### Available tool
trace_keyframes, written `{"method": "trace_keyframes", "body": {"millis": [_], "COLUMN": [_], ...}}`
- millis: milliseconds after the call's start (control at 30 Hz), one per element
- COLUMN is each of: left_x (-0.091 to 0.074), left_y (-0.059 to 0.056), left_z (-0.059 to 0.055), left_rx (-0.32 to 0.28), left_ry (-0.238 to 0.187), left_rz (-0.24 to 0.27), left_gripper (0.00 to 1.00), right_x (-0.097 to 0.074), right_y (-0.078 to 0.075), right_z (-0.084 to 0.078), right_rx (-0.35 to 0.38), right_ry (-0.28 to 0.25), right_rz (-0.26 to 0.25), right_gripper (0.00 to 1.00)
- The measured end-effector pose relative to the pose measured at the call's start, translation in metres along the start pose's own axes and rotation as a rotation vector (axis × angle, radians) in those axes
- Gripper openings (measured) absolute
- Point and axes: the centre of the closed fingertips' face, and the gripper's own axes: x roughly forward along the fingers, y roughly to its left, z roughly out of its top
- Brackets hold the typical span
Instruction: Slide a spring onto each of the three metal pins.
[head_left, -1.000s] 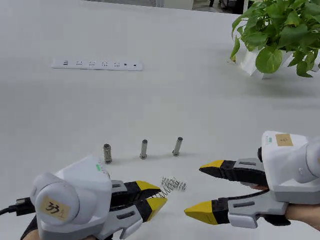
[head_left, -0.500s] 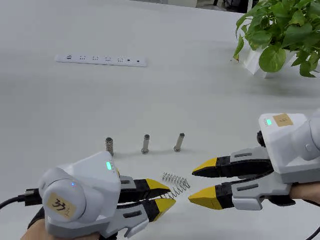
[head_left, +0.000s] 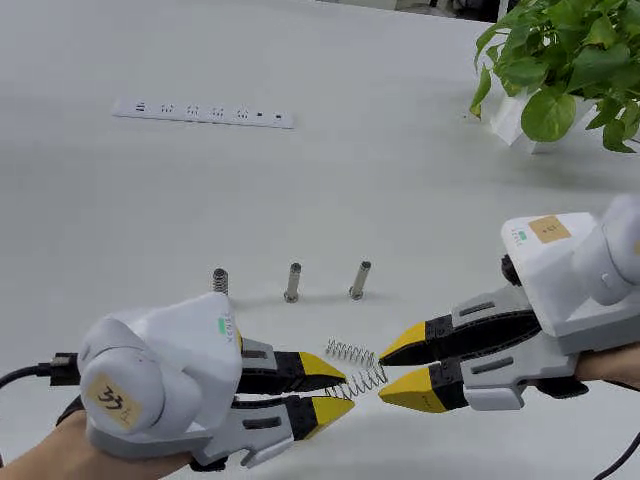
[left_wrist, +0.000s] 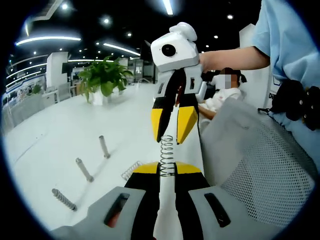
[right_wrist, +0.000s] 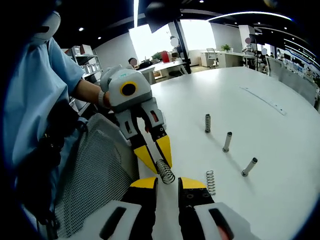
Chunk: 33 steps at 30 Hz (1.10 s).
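The thin steel coil spring (head_left: 362, 380) is held above the white table (head_left: 400, 180), one end clamped in the left gripper (head_left: 348, 390). Its other end lies between the narrowly parted jaws of the right gripper (head_left: 380, 377). The leftmost metal pin (head_left: 220, 281) already wears a spring, so this looks like a handover for the second; next the right gripper should close gently.

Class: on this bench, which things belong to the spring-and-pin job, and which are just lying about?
Job: three metal pins; fitted spring on the leftmost pin; held spring in the left gripper; loose spring on the table; right gripper.
Lying about: power strip; potted plant.
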Motion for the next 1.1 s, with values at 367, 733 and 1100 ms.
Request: {"method": "trace_keyframes", "body": {"millis": [367, 733, 1100], "left_x": [0.0, 0.002, 0.002], "left_y": [-0.003, -0.005, -0.005], "left_z": [-0.003, -0.005, -0.003], "left_rx": [-0.001, -0.028, -0.057], "left_ry": [0.011, 0.021, 0.013], "left_rz": [-0.019, -0.014, -0.008], "left_gripper": [0.06, 0.06, 0.06], "right_x": [0.003, 0.001, 0.001], "right_y": [0.004, 0.006, 0.01], "right_z": [-0.001, 0.005, 0.017], "right_rx": [0.005, -0.055, -0.125], "right_ry": [0.007, 0.024, 0.039], "right_rz": [0.012, -0.005, -0.017], "right_gripper": [0.07, 0.07, 0.07]}}
